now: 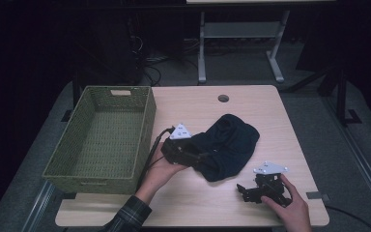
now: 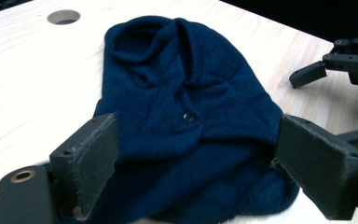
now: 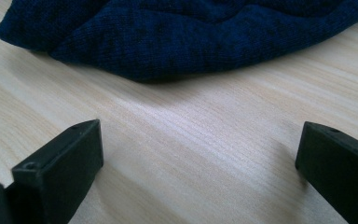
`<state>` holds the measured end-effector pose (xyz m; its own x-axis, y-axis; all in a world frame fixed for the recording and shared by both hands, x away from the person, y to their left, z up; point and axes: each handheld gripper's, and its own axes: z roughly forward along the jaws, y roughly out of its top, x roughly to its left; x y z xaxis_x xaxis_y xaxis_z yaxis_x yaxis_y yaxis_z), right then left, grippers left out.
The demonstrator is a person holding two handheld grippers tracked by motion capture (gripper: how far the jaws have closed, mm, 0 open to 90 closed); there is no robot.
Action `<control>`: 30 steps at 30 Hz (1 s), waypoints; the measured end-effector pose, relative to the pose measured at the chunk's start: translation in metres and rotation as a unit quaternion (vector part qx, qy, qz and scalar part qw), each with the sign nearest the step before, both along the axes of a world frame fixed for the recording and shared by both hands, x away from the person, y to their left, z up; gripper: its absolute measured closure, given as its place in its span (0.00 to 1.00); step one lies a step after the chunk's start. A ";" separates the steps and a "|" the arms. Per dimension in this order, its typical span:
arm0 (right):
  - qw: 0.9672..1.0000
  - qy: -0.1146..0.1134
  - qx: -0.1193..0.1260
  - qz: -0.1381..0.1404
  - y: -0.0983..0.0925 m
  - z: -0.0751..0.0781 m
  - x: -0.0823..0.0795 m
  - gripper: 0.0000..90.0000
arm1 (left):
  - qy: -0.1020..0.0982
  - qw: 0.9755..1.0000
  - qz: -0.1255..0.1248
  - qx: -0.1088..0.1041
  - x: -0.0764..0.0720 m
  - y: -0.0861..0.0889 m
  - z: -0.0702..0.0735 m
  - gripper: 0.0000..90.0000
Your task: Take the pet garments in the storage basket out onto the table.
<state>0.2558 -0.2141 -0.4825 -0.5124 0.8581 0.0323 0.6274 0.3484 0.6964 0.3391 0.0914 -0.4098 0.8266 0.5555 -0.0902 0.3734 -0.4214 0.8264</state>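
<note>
My right claw [image 1: 245, 189] rests released on the pale wooden table [image 1: 290, 145], near its front edge, jaws spread over bare wood. My left claw [image 2: 196, 163], also released, straddles the near edge of the crumpled dark blue knitted garment [image 1: 227, 145] (mid-table). Beyond, at left, stands the green woven basket [image 1: 147, 121].

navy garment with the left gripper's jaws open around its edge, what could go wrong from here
The left gripper has its jaws wide open around the near edge of the navy garment. If they close there, they may pinch only a top fold, so the bunched fabric could slip out when lifted. The green basket stands close beside that hand, so trailing cloth might catch on its rim. The right gripper is open over bare table, giving no support.
</note>
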 end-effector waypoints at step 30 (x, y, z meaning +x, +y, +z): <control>1.000 0.000 0.000 0.000 0.000 0.000 0.000 0.01 | 0.044 0.996 0.006 0.075 -0.051 0.027 -0.065 0.14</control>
<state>0.2557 -0.2141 -0.4825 -0.5120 0.8584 0.0329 0.6276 0.3476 0.6966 0.2877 0.1183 -0.4751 0.8122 0.5783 -0.0774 0.4480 -0.5333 0.7175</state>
